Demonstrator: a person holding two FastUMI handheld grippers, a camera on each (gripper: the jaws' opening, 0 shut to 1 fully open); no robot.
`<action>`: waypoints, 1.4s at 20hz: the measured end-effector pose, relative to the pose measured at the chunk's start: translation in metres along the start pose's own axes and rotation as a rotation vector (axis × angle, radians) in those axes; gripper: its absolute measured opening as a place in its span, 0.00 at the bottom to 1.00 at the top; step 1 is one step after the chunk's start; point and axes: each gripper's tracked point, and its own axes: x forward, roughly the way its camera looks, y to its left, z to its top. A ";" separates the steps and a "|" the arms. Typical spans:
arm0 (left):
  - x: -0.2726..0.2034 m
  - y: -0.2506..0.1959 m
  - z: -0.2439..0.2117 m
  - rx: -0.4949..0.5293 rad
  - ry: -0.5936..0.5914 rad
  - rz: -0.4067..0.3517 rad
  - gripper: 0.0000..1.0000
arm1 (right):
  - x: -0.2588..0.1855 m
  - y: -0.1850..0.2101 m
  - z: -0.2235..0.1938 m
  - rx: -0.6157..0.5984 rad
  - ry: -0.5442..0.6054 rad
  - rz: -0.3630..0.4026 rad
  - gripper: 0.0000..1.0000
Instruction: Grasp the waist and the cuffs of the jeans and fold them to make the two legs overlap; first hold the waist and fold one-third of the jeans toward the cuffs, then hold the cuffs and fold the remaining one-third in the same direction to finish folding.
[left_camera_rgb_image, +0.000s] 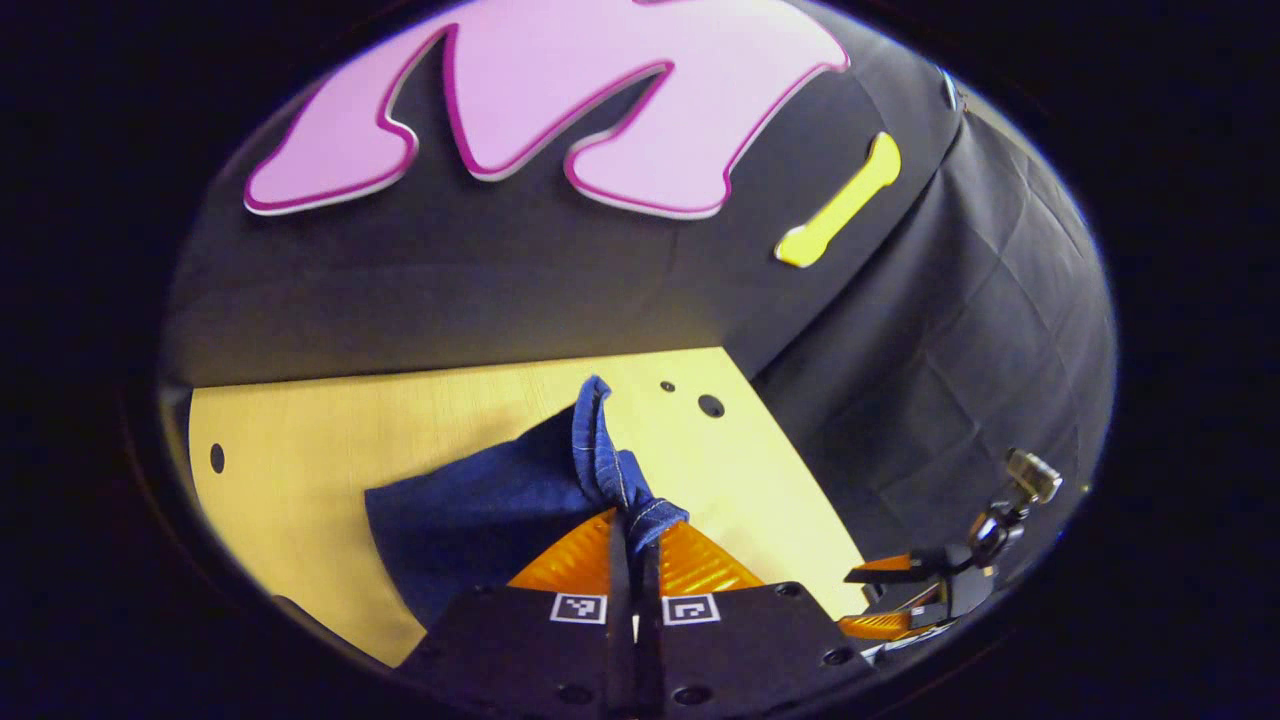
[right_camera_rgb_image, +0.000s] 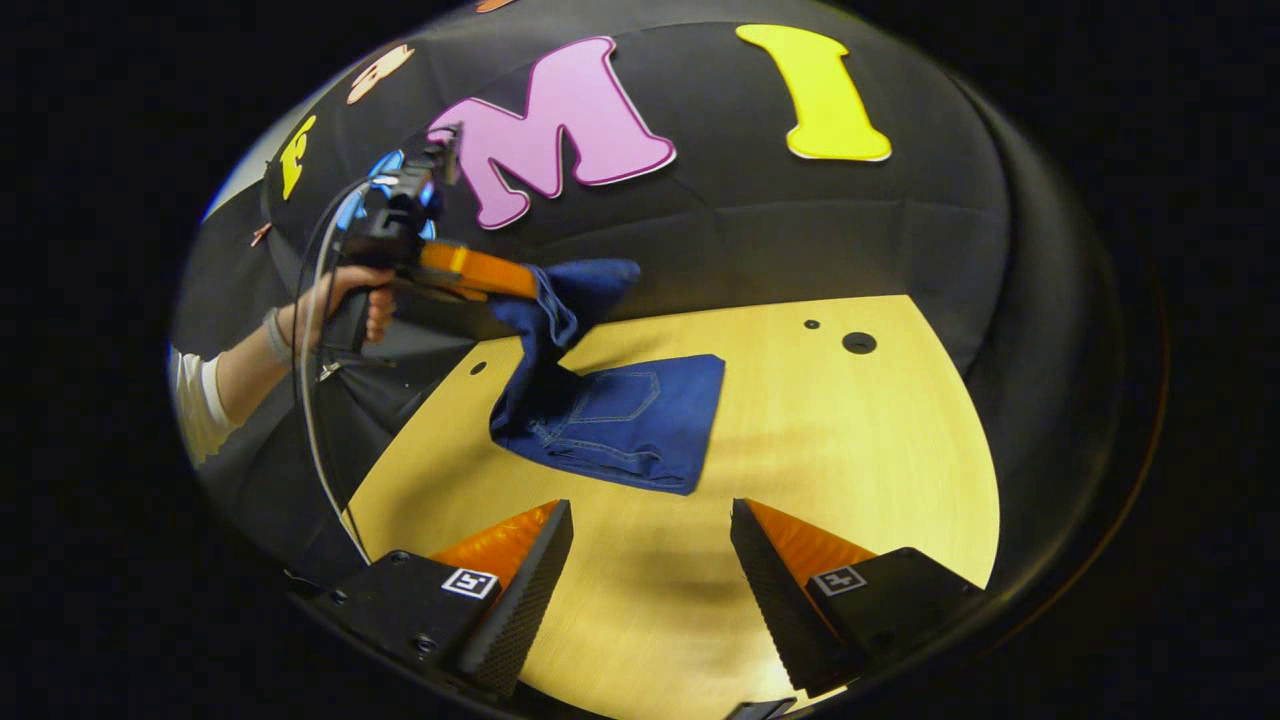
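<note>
Dark denim jeans (left_camera_rgb_image: 500, 510) pinched at one edge in closed left gripper (left_camera_rgb_image: 632, 545), lifted off table (right_camera_rgb_image: 850, 440); right gripper (right_camera_rgb_image: 650, 560) wide, holding nothing. Final fold likely underway; next, carrying edge across.

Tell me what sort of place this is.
Likely a staged recording booth: a bare wooden table with drilled holes, black cloth walls, and jeans handled by a cabled left gripper.
</note>
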 end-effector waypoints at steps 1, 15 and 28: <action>0.020 0.006 -0.024 0.025 0.069 0.048 0.06 | -0.005 -0.007 -0.001 0.007 -0.001 -0.008 0.97; 0.065 0.010 -0.149 0.361 0.094 0.257 0.98 | -0.073 0.008 0.000 -0.037 -0.098 -0.093 0.97; -0.253 -0.085 -0.150 0.094 -0.665 0.270 0.97 | -0.241 0.163 0.034 -0.216 -0.459 -0.175 0.97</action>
